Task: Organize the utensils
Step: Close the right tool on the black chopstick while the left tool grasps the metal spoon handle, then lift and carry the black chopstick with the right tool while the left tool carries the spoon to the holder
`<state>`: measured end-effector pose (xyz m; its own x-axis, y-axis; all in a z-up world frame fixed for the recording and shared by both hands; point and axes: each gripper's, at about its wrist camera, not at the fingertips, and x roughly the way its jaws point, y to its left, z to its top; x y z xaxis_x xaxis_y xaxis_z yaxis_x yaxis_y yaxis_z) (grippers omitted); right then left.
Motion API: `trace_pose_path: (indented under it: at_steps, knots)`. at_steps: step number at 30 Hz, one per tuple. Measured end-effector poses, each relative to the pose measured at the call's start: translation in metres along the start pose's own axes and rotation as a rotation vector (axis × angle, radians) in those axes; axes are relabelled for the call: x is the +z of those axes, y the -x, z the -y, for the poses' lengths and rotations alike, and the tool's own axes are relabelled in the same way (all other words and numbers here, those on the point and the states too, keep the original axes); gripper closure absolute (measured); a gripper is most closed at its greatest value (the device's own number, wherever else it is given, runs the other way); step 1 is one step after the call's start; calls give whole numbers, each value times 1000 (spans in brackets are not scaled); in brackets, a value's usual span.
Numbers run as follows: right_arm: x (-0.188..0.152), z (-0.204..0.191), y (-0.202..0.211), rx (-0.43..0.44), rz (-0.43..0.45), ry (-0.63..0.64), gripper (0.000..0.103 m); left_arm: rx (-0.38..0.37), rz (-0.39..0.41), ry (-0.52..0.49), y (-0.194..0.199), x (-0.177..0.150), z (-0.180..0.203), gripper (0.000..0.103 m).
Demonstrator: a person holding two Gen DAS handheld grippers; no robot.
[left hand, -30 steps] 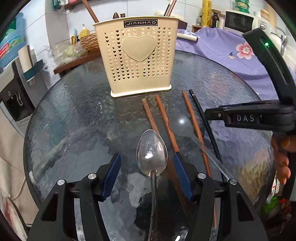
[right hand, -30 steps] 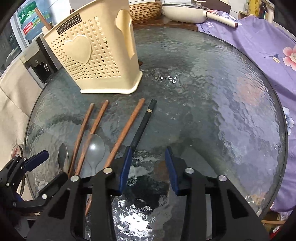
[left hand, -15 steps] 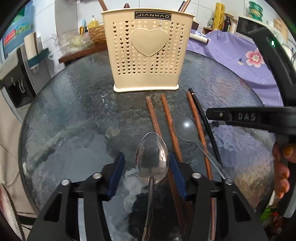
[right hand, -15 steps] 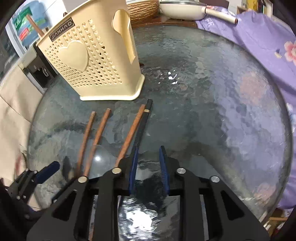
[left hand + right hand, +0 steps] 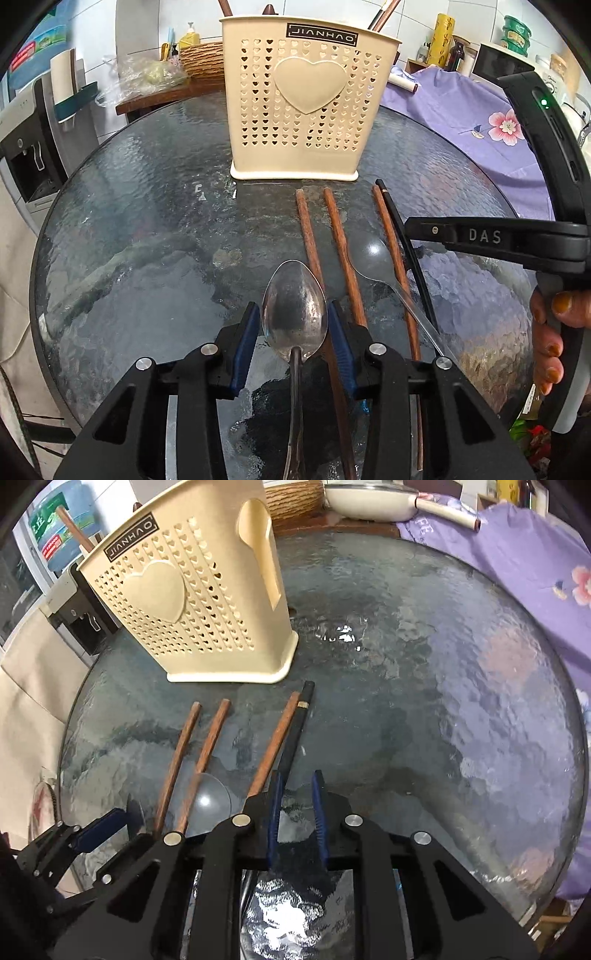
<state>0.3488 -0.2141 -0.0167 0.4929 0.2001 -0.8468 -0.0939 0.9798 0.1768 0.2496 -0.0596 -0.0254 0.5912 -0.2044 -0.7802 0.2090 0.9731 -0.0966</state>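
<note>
- Left wrist view: my left tongs [image 5: 293,328] are closing around the bowl of the metal spoon [image 5: 294,317]; the blue pads sit just beside its edges, and I cannot tell whether they press on it.
- That spoon's handle runs back between the fingers toward the near edge of the tabletop [image 5: 140,236].
- Right wrist view: my right tongs [image 5: 297,805] stand nearly together, with only a narrow gap; the black chopstick [image 5: 293,738] passes at the left pad, and I cannot tell whether it is clamped.
- Just beside it lies a brown chopstick [image 5: 273,746], then two more brown chopsticks [image 5: 207,746] toward the left edge, all pointing at the holder.
- A second spoon [image 5: 369,258] lies among them, bowl up.
- The cream utensil holder [image 5: 306,107] stands upright toward the far edge, with a few handles sticking out of its top.
- A hand [image 5: 554,332] grips the right tool's handle at the tabletop's right edge.
</note>
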Motion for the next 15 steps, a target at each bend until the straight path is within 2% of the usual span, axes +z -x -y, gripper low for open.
trace_pose_path:
  at_steps: [3,10,15]
  knots:
    - [2,-6,-4,40,-32,-5,86,-2,6,4,3,0,-2,65]
    - [2,-15,-7,-30,-22,63,86,5,8,12,6,0,-10,65]
    - [2,6,-3,-41,-30,49,86,2,5,21,7,-1,-15,65]
